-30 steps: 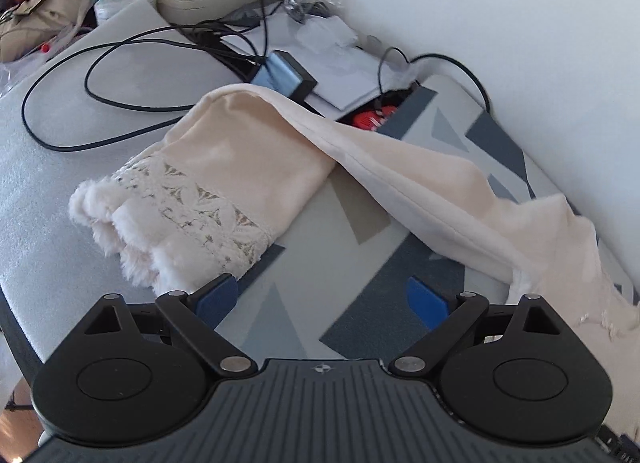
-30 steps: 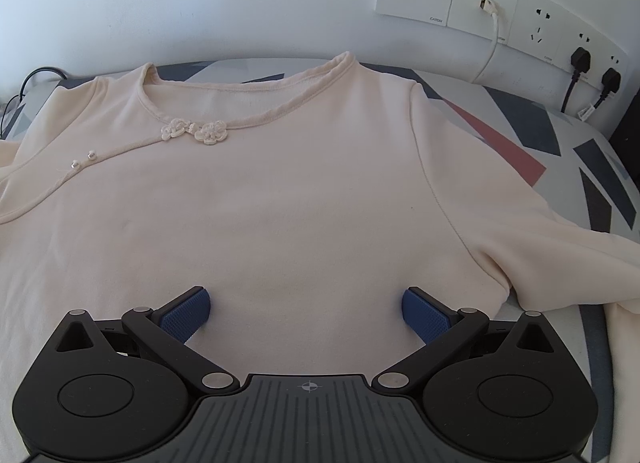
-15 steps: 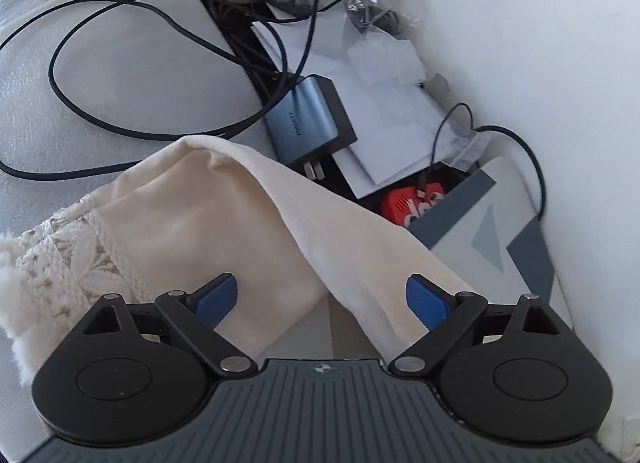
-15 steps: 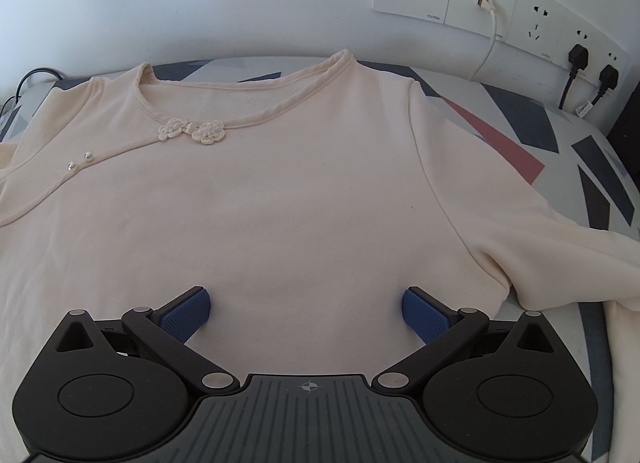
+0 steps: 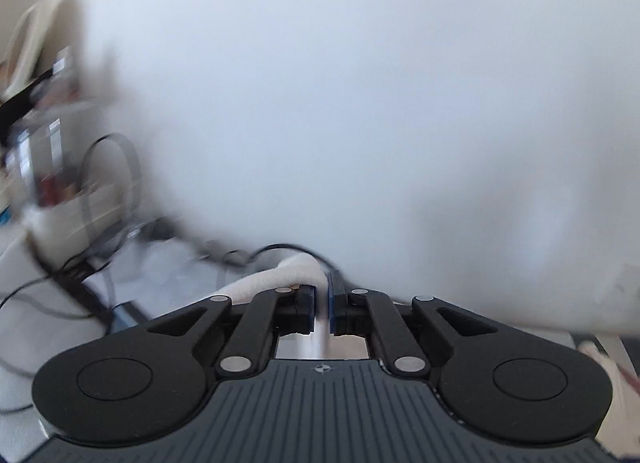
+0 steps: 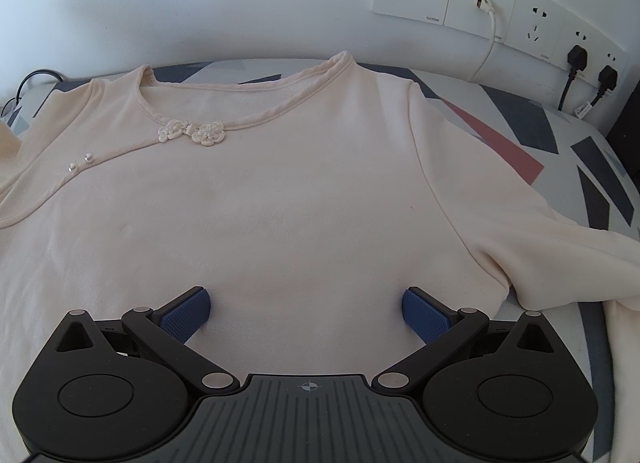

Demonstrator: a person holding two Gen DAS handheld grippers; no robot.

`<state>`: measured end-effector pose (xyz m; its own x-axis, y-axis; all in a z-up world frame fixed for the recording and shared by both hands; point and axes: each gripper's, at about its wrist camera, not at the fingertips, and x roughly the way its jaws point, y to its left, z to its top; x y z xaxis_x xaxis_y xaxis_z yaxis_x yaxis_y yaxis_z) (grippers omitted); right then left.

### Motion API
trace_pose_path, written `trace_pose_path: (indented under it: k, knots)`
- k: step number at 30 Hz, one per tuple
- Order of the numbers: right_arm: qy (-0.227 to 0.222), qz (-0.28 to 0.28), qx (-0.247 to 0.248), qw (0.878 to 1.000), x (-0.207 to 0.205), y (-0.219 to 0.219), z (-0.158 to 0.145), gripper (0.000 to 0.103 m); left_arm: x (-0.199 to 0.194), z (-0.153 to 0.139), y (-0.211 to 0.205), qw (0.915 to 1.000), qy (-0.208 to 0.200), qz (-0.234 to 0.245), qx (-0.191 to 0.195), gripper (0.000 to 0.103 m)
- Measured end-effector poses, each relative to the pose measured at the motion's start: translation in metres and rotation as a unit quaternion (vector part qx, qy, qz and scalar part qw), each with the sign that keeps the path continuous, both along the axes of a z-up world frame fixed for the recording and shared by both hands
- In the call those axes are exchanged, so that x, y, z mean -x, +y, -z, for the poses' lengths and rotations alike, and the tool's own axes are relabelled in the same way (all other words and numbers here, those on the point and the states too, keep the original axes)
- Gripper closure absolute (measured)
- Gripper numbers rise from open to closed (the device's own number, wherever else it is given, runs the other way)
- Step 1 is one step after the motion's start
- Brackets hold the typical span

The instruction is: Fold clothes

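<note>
Cream fabric covers most of what we see from the right wrist: a long-sleeved top (image 6: 300,199) lies flat and face up on a geometric-patterned cover (image 6: 592,167), its neckline toward the far edge by the white wall, with a flower-knot fastening (image 6: 192,132) just below the collar. Our right gripper (image 6: 306,309) hovers low over the top's lower chest, its blue fingers (image 6: 186,309) spread wide with nothing between them. A wall socket panel (image 6: 500,19) with plugged cables sits above the far right corner. From the left wrist the picture is blurred; our left gripper (image 5: 320,303) has its fingers drawn nearly together, pinching a cream sleeve (image 5: 276,277) that trails off leftward. Blurred black cables (image 5: 100,255) lie at the left.
</note>
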<state>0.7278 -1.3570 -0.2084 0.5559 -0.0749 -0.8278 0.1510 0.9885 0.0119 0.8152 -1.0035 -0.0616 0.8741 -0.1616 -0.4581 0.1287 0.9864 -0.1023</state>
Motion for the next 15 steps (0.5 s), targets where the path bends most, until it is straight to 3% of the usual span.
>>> trace_pose_path:
  k: [2,6,10,11,12,14,15]
  knots:
    - [-0.002,0.0,0.0,1.0,0.001,0.0,0.0,0.001,0.01,0.009,-0.047,0.9955,0.003,0.088,-0.034,0.096]
    - [-0.007,-0.002,0.001,1.0,0.002,0.0,0.001,0.001,0.026,0.049,-0.124,0.97,0.041,0.219,-0.098,0.096]
    - [-0.008,-0.006,0.001,1.0,0.002,0.0,0.001,0.001,0.035,0.092,-0.167,0.9463,0.078,0.26,-0.176,0.09]
    - [-0.008,-0.007,0.001,1.0,0.002,0.0,0.001,0.001,0.039,0.097,-0.171,0.9422,0.079,0.262,-0.194,0.075]
    - [-0.009,-0.008,0.001,1.0,0.003,0.001,0.001,0.001,0.042,0.101,-0.174,0.938,0.081,0.264,-0.21,0.052]
    - [-0.007,-0.009,0.001,1.0,0.002,0.0,0.001,0.001,0.048,0.098,-0.169,0.9393,0.066,0.256,-0.219,0.032]
    - [-0.004,-0.011,0.0,1.0,0.002,0.0,0.0,0.001,0.053,0.089,-0.163,0.9418,0.055,0.252,-0.215,0.031]
